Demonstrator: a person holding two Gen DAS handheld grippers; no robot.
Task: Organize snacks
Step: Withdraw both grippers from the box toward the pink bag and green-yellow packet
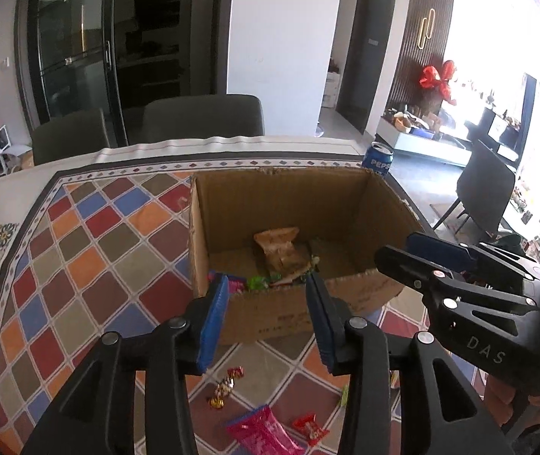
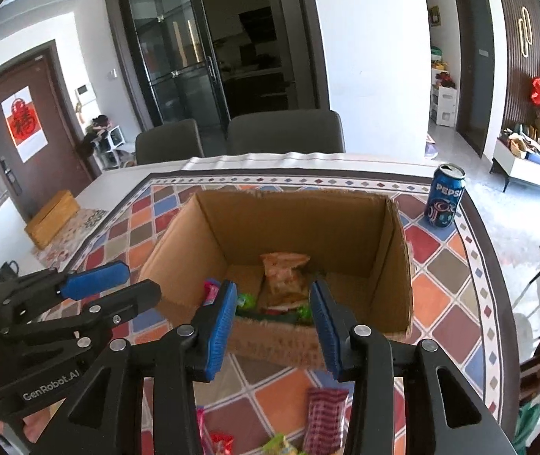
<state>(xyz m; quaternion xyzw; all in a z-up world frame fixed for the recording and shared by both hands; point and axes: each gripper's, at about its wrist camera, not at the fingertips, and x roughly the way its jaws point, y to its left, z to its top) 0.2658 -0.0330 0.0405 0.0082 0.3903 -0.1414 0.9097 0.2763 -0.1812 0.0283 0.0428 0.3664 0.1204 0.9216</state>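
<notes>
Your cardboard box (image 1: pixel 288 204) sits open-topped on the table (image 1: pixel 91 250), its long axis running side to side across your view, its near wall facing you. It is plain brown, with rough torn top edges and faint print on the near wall. Inside, a tan snack bag (image 1: pixel 279 248) stands against the middle of the floor, and green and pink wrappers lie along the near wall. On your side of the box, loose on the patterned cloth, lie a pink packet (image 1: pixel 260 430), a red sweet (image 1: pixel 309 428) and a gold-and-red wrapped candy (image 1: pixel 226 386). A Pepsi can (image 2: pixel 444 199) stands upright just past the box's far right corner. Your left tool (image 1: pixel 268 305) hangs partly open over the box's near wall, holding nothing; your right tool (image 2: pixel 273 313) is likewise partly open and empty, above the same wall.
</notes>
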